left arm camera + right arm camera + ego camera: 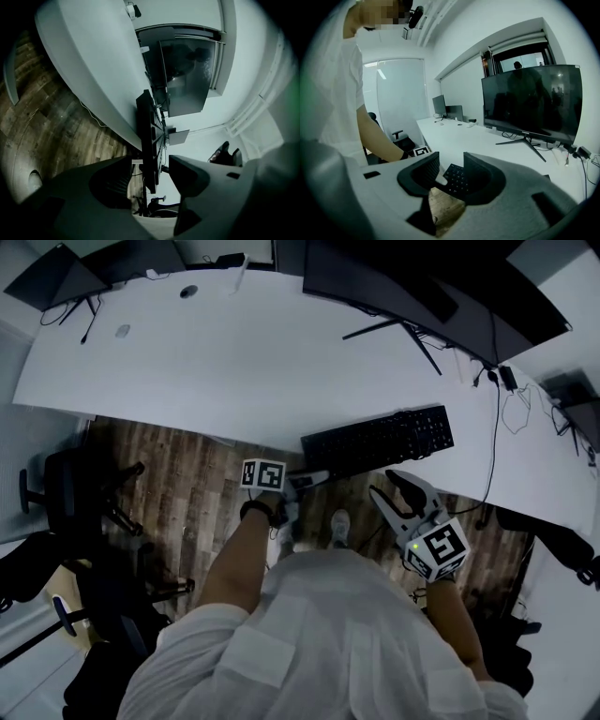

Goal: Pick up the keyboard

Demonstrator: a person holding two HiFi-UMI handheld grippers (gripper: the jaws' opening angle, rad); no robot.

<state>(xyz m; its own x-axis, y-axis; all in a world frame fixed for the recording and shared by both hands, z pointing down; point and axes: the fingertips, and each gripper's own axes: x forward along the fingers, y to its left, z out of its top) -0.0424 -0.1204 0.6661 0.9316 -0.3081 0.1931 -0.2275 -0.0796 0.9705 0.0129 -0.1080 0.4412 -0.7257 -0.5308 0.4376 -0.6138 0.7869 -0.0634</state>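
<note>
We look down on a long, curved white desk (234, 362) over a dark wood-plank floor (187, 484), with a black office chair (70, 488) at the left and a large dark monitor (394, 282) on a stand at the far side; a black cable (494, 427) trails across the desktop near it. The right gripper view shows white walls and a glass partition (401, 93). The black keyboard (378, 441) lies at the desk's near edge, its left end overhanging the floor. Our left gripper (314, 479) is spread wide with that end between its jaws, the pads not pressing. Our right gripper (392, 491) hangs just off the edge with its jaws apart and nothing in them. The monitor's bezel logo is too small to read; the only clear print is the black-and-white square markers on the left cube (263, 473) and right cube (439, 548).
</note>
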